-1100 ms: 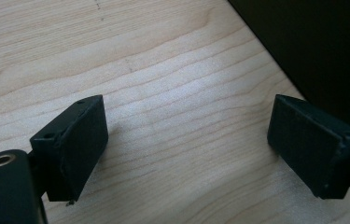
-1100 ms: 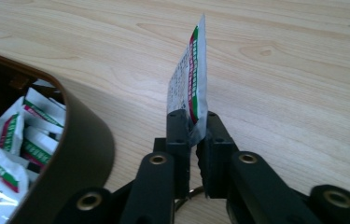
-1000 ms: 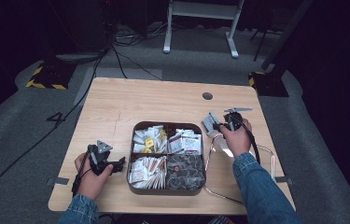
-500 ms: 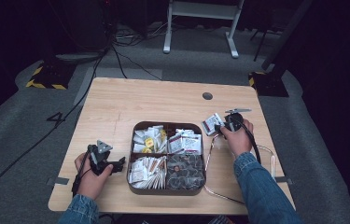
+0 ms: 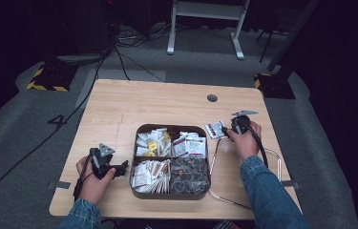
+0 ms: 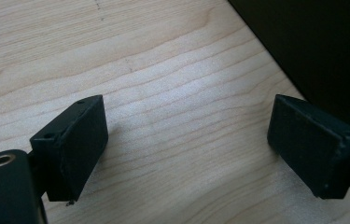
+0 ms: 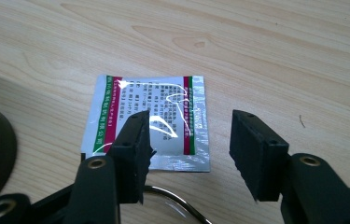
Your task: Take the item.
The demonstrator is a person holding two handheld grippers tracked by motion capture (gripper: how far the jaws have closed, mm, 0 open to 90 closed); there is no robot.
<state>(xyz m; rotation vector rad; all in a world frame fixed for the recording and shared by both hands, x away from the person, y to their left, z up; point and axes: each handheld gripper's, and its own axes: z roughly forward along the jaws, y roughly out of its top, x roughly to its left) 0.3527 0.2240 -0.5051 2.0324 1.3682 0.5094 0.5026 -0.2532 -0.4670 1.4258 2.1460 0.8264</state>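
A silver packet [image 7: 163, 107] with red and green stripes and printed text lies flat on the wooden table [image 5: 167, 105], just right of the dark four-part tray [image 5: 169, 127]; it also shows as the packet [image 5: 215, 129] in the high view. My right gripper [image 7: 189, 140] stands over its near edge. Its jaws have just been opening and stand apart, and the packet lies under them, not pinched. My right gripper [image 5: 225, 130] points left toward the tray. My left gripper [image 5: 121, 168] rests left of the tray. The left gripper [image 6: 186, 144] is open over bare wood.
The tray holds several white and yellow sachets in its upper parts, pale sachets at lower left and dark ones at lower right. A cable [image 5: 224, 195] loops on the table right of the tray. A round hole [image 5: 212, 98] sits near the far edge.
The right gripper's jaws have spread and let go of the silver packet, which now lies flat on the table. The left hand has not moved.
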